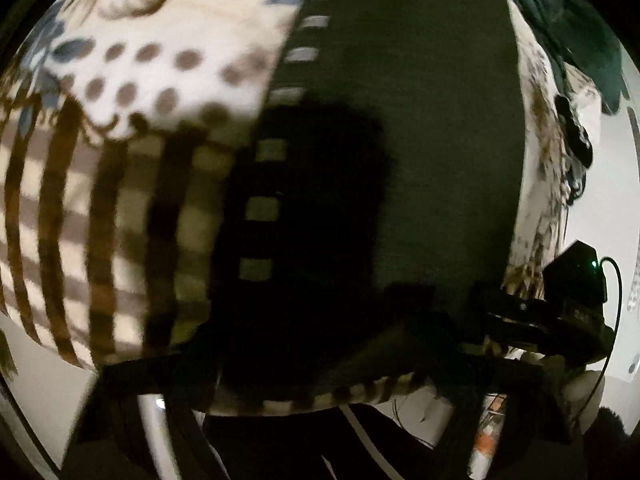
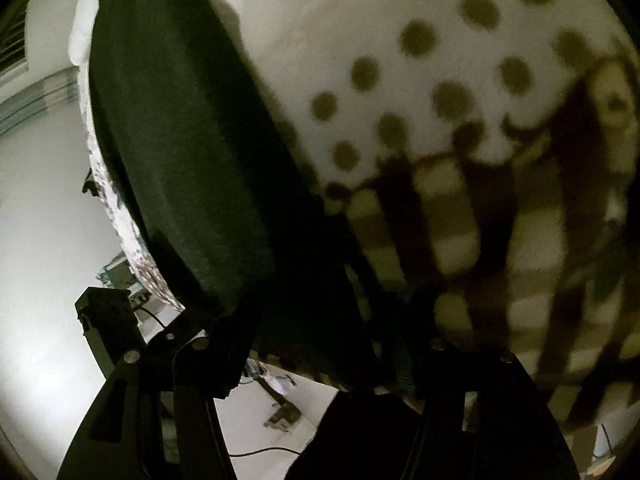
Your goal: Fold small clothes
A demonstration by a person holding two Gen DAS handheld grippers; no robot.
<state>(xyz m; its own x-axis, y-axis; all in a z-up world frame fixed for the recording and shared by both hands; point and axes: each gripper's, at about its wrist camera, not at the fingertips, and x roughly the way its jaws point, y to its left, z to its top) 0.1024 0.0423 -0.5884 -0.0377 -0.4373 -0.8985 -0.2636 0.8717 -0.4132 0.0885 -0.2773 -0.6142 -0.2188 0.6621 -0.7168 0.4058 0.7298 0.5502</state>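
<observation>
A dark green garment (image 1: 432, 128) with a row of pale dashes along its left edge lies flat on a patterned blanket (image 1: 132, 92). It also shows in the right wrist view (image 2: 192, 152) as a long dark strip. My left gripper (image 1: 320, 368) is low over its near edge, and the fingers are dark and blurred against the cloth. My right gripper (image 2: 320, 352) is at the garment's near end, with the cloth running down between its black fingers (image 2: 224, 348). The right gripper also appears in the left wrist view (image 1: 532, 312) at the garment's right corner.
The blanket (image 2: 440, 80) is white with brown dots, stripes and checks. A second dark green cloth (image 1: 576, 28) lies at the far right. A white floor (image 2: 44, 220) with cables and small items lies beyond the blanket's edge.
</observation>
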